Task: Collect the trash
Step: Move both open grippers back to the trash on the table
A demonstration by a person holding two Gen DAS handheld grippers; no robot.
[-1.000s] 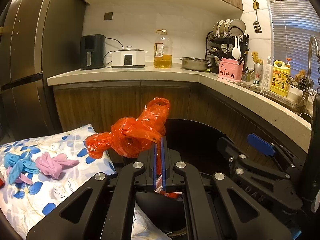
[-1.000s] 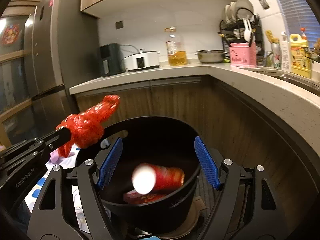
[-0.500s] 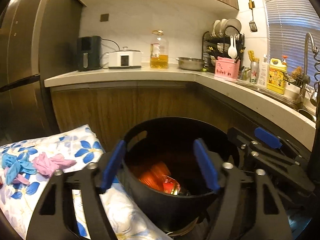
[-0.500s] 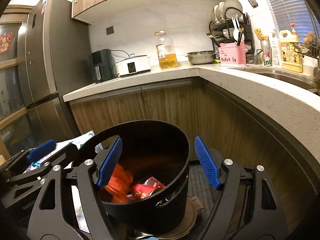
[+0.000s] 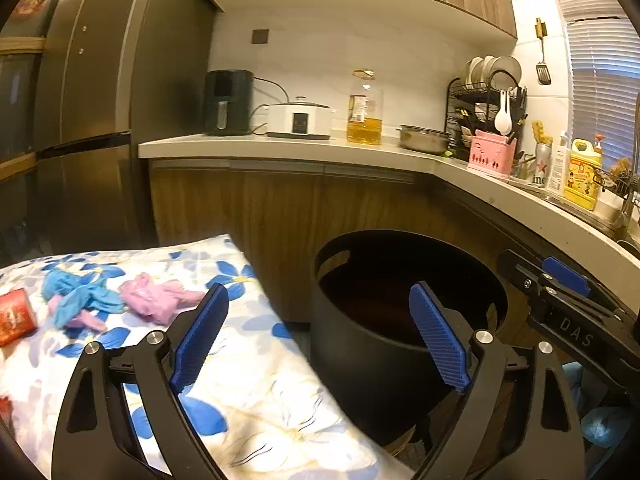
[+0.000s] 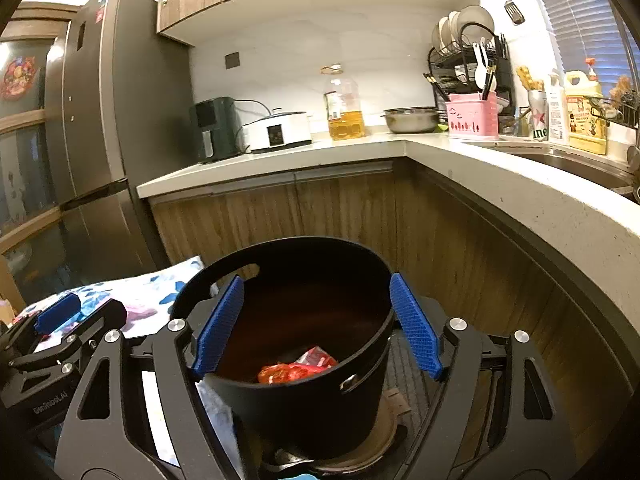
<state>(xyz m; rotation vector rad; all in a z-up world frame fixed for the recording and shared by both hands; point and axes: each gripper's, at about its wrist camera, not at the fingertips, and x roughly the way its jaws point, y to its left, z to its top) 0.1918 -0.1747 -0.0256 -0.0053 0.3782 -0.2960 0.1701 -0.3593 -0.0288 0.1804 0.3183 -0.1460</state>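
Red trash lies crumpled at the bottom of the black bin, visible only in the right wrist view; from the left wrist view the bin interior reads dark. The bin has a slot handle near its rim and stands on the floor in front of wooden cabinet fronts.

Right tongs: spread wide, nothing between the blue pads, poised over the bin so that its mouth shows between them. Not touching the bin as far as can be told.

Left tongs: released, jaws have just been opening, nothing between the pads. They sit beside the bin, over the edge of a floral cloth. Each view shows the other tongs at its margin.

Uncollected items on the cloth: a blue glove and a pink glove lying just beside each other, and a red can at the left edge of the view, partly cut off.

Background: L-shaped desk carrying a black air fryer, white cooker, oil bottle, steel bowl, pink caddy and dish rack. Fridge at left.
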